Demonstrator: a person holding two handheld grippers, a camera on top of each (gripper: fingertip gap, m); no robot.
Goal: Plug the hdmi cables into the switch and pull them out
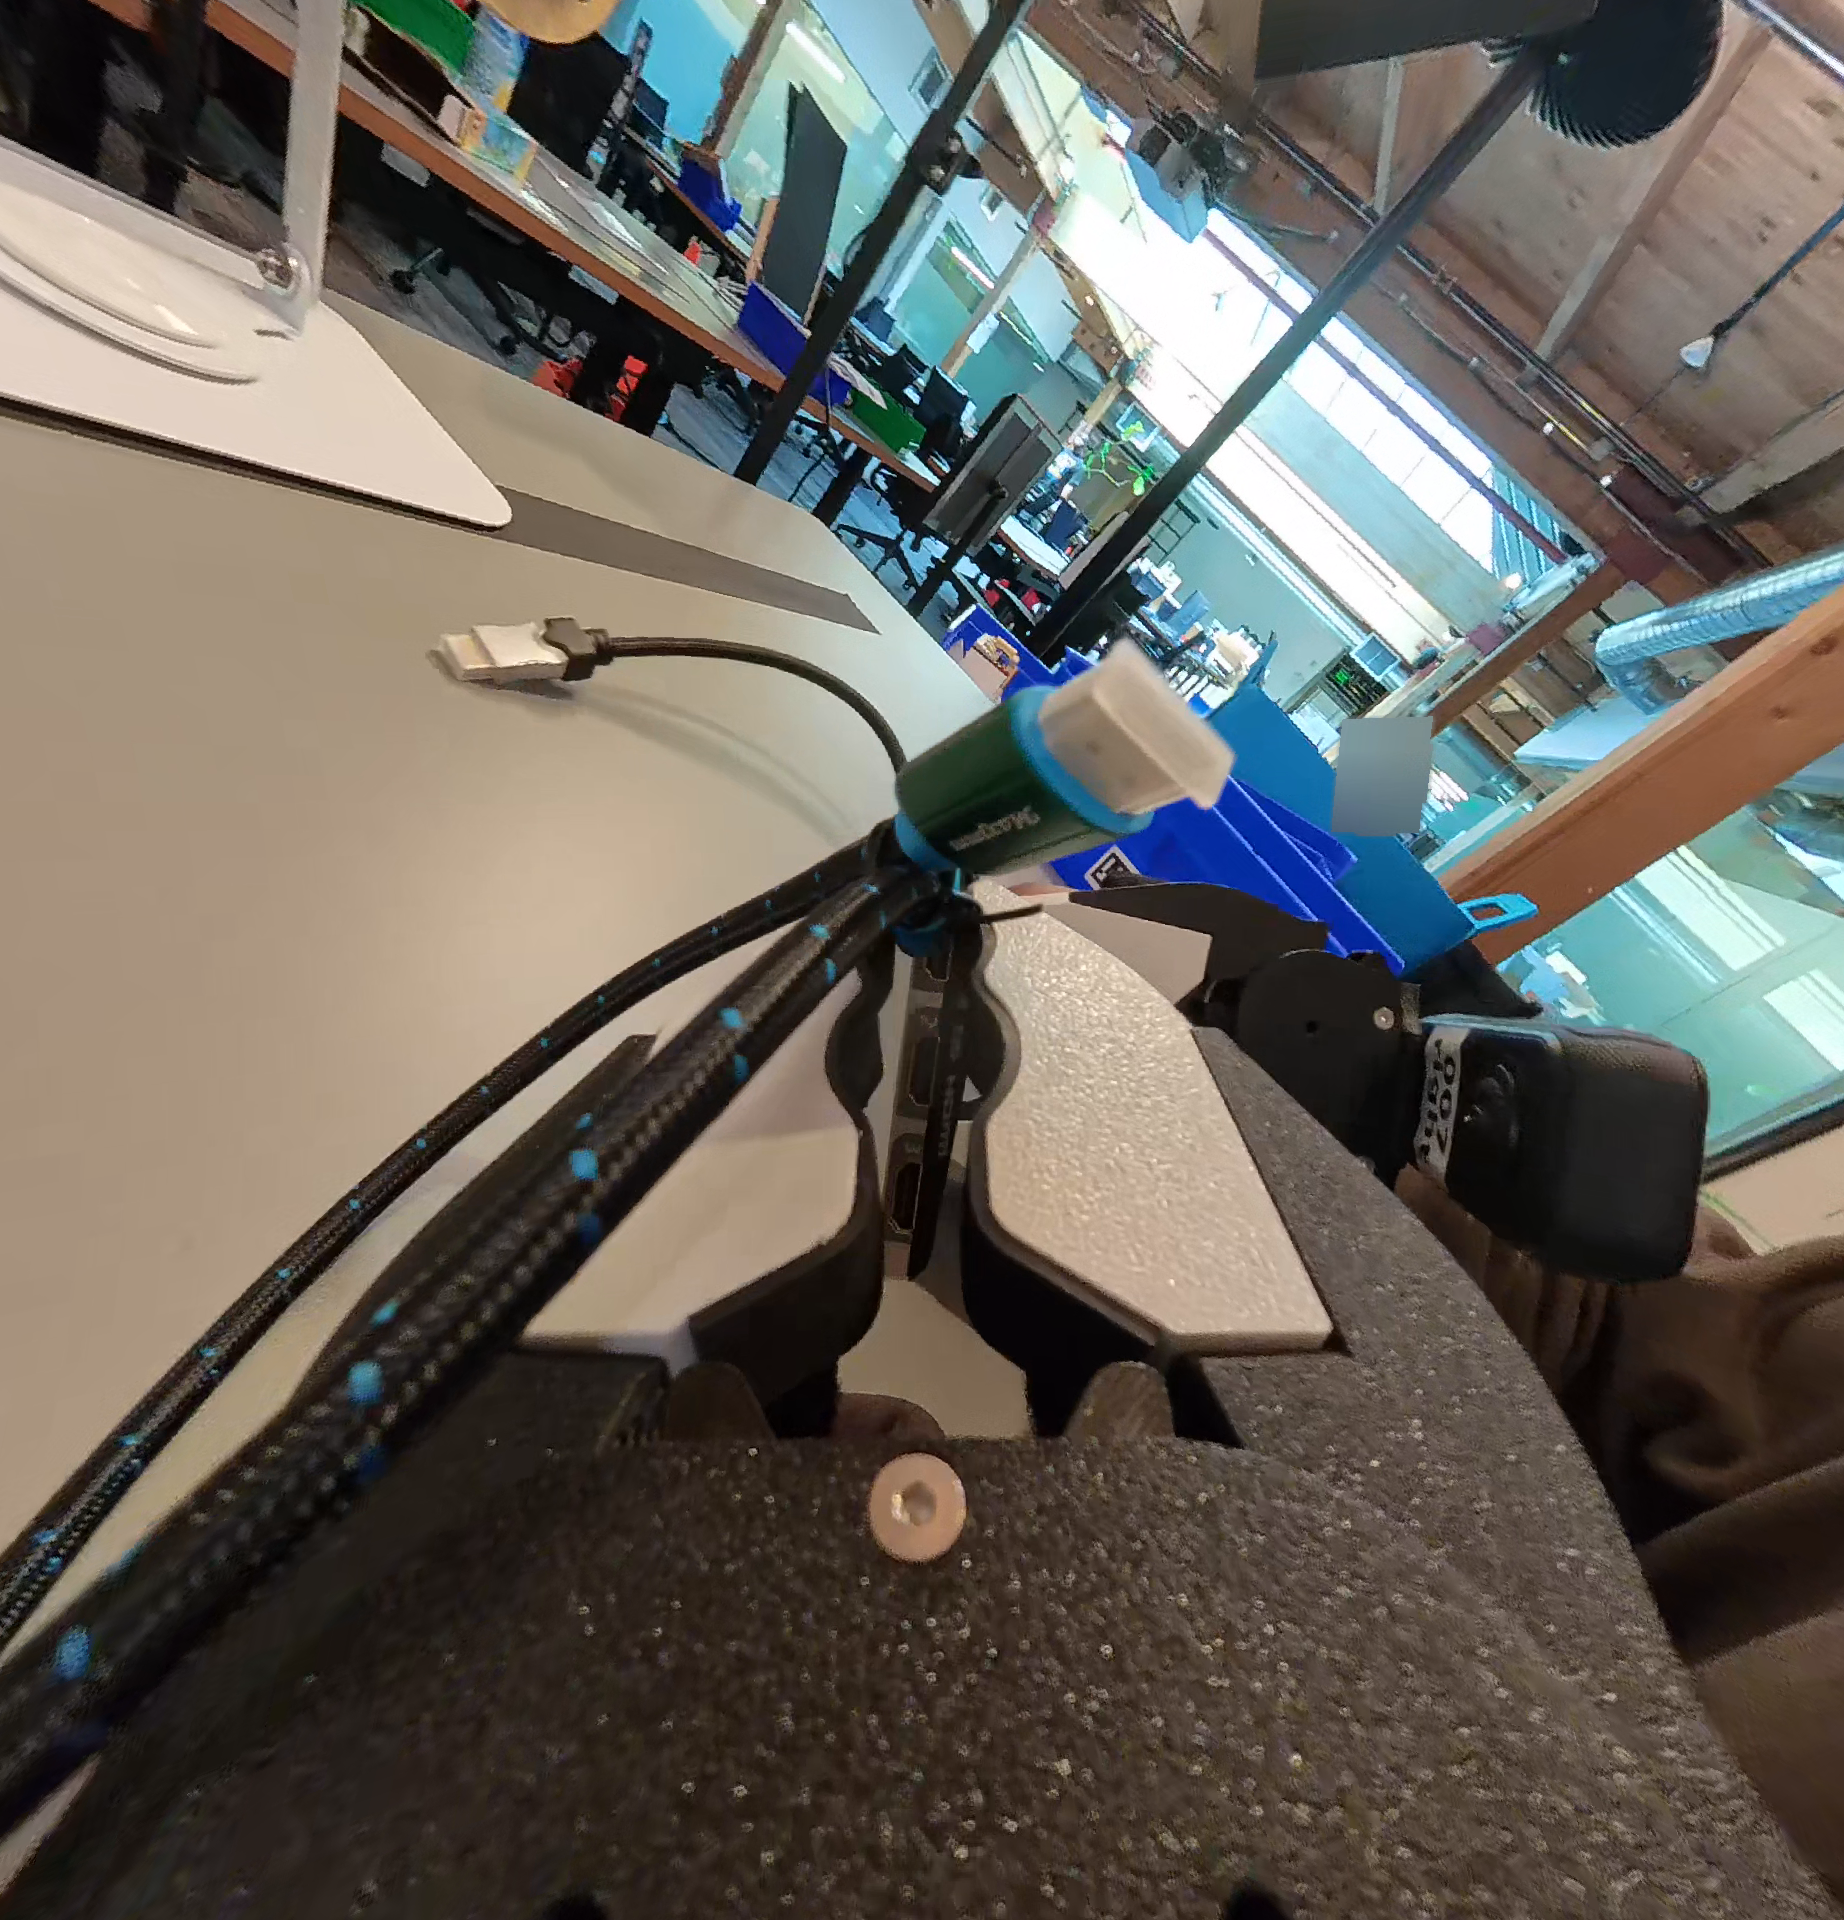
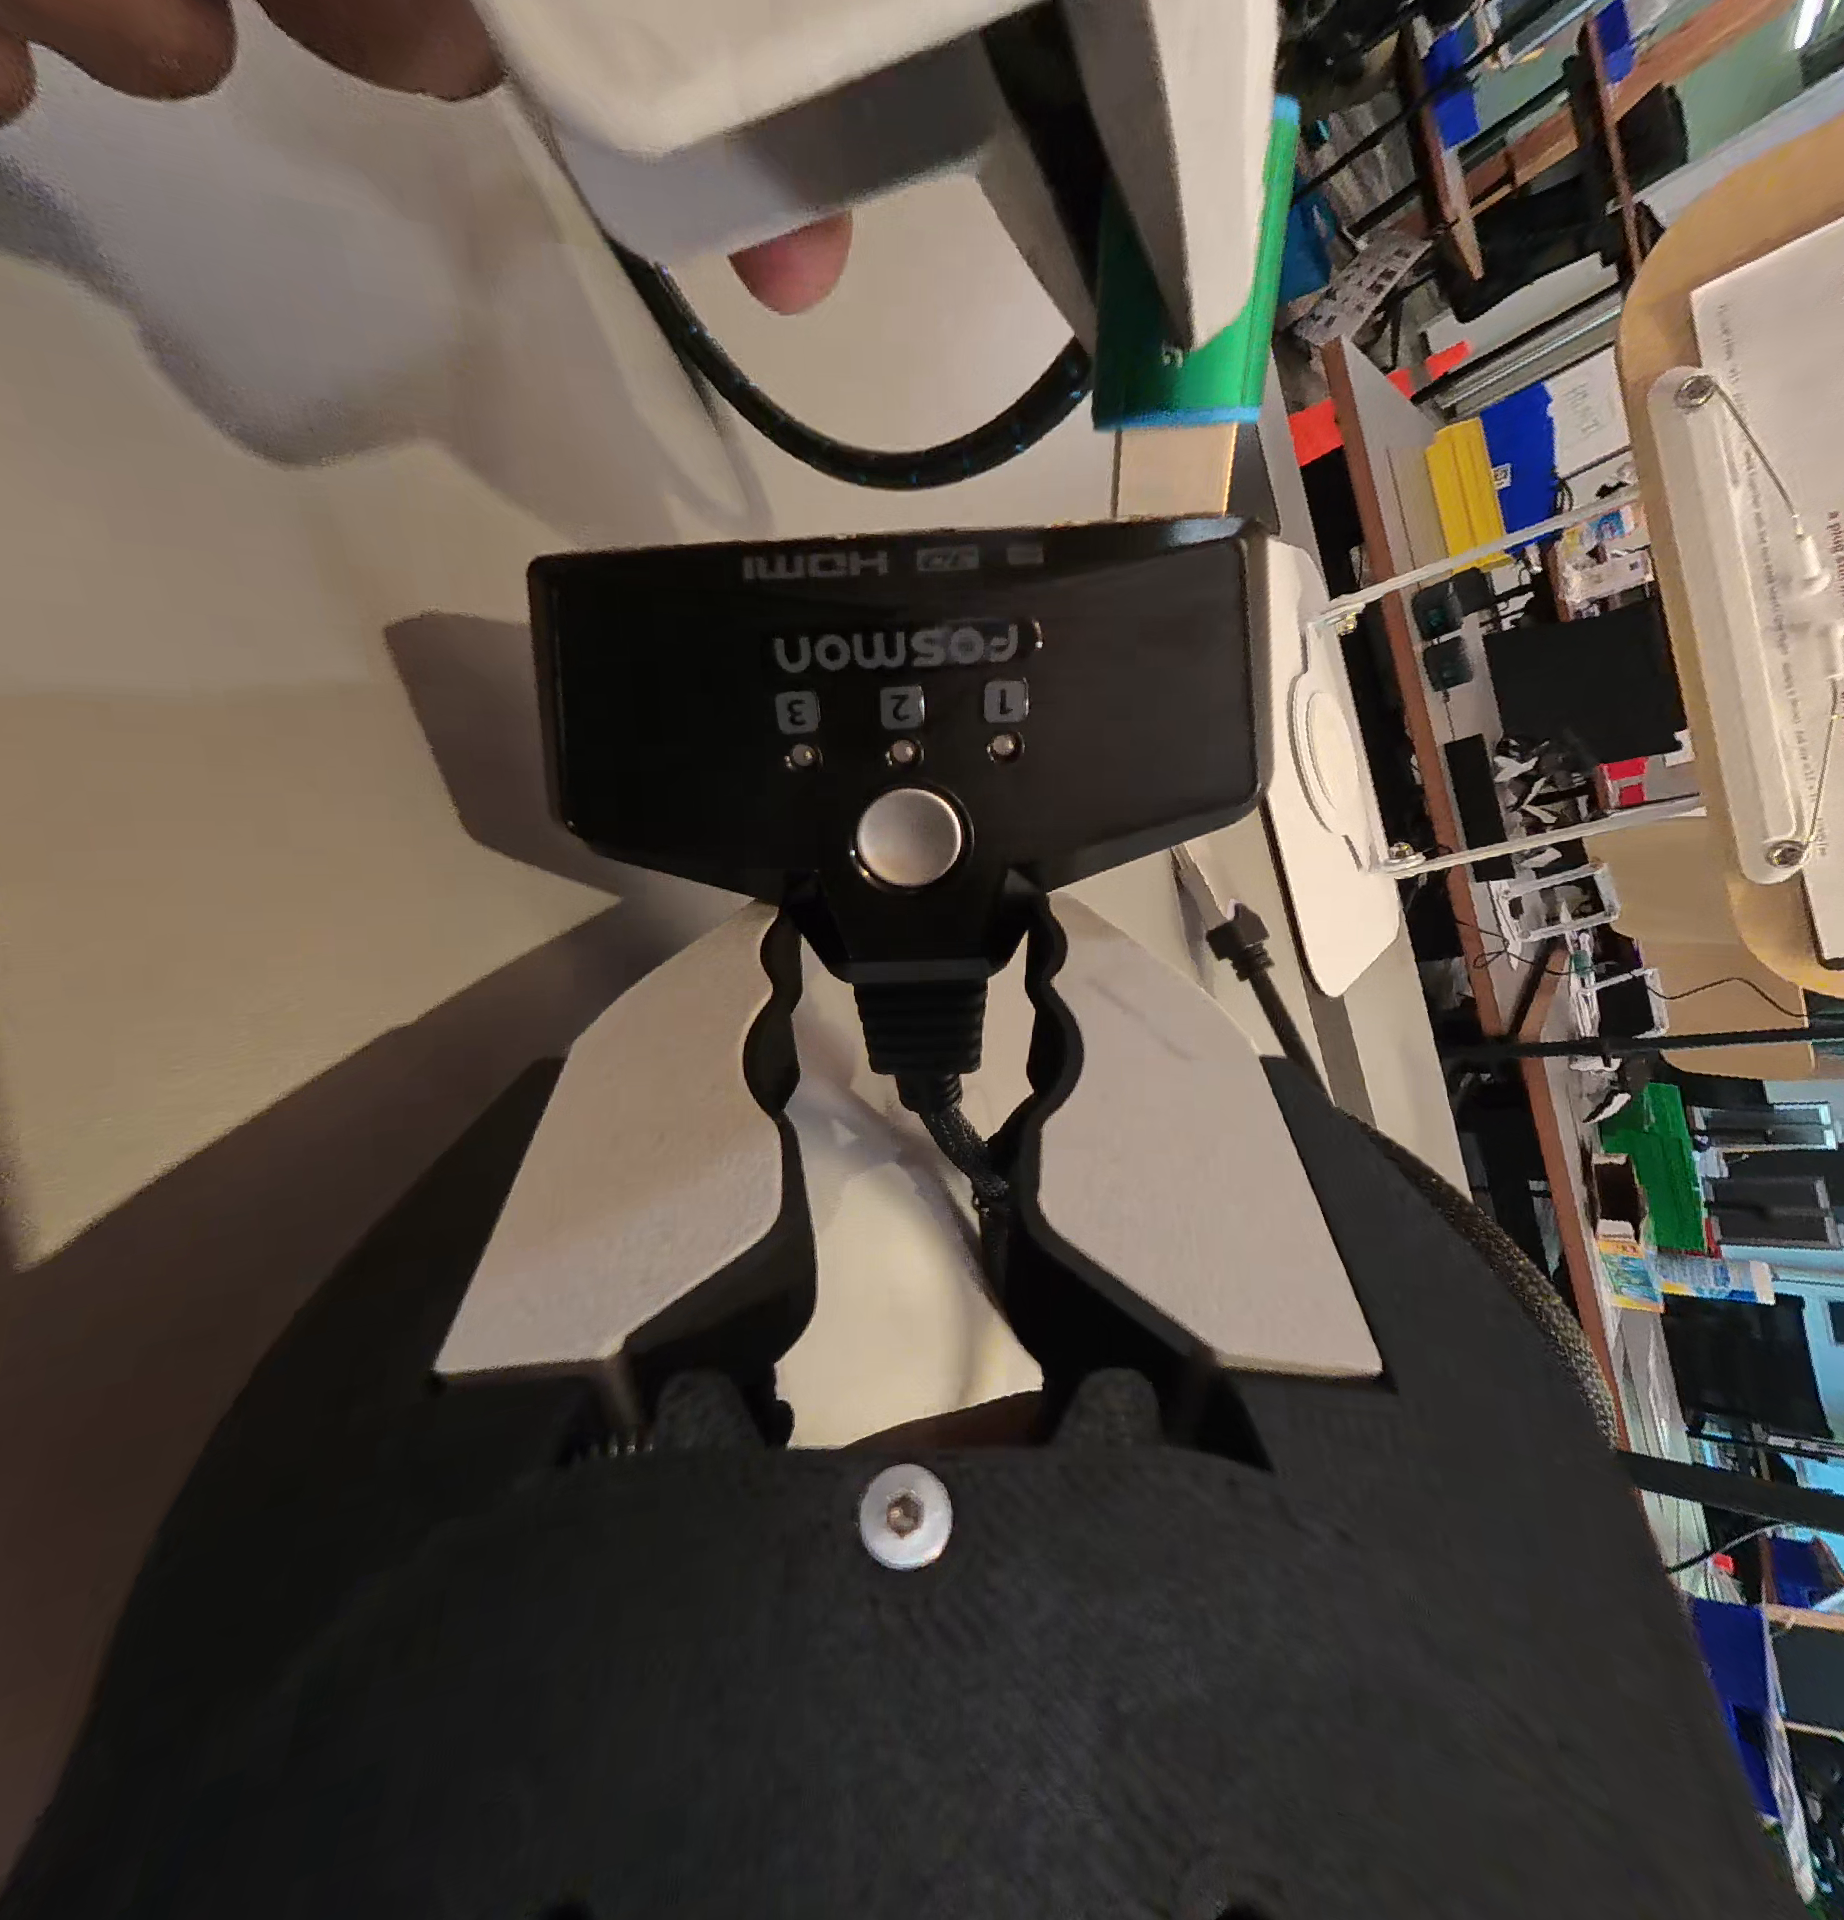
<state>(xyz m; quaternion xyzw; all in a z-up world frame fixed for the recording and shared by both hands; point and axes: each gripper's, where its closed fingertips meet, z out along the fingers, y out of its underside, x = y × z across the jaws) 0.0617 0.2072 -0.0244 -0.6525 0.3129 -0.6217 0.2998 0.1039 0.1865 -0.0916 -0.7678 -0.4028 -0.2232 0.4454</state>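
My left gripper [image 1: 928, 935] is shut on the neck of a black braided cable with blue flecks [image 1: 544, 1174], just behind its green plug [image 1: 1001, 800], which has a white cap. The plug sticks out past the fingertips, above the grey table [image 1: 222, 883]. Through the slit between my fingers I see the port side of a black switch box [image 1: 923, 1101]. My right gripper [image 2: 907, 914] is shut on the narrow tail end of that switch box [image 2: 897, 675], by its ribbed cable boot. The green plug [image 2: 1188, 312] hangs just beyond the box's far edge. The right gripper also shows in the left wrist view [image 1: 1302, 997].
A second black cable with a silver plug [image 1: 513, 655] lies on the table. A white mat with a plate [image 1: 97, 270] is at the far left. Blue bins [image 1: 1344, 862] stand beyond the table edge. A clipboard [image 2: 1780, 571] and a person's fingertip [image 2: 793, 260] show in the right wrist view. The gap from one gripper's tips to the other's is roughly 9 cm.
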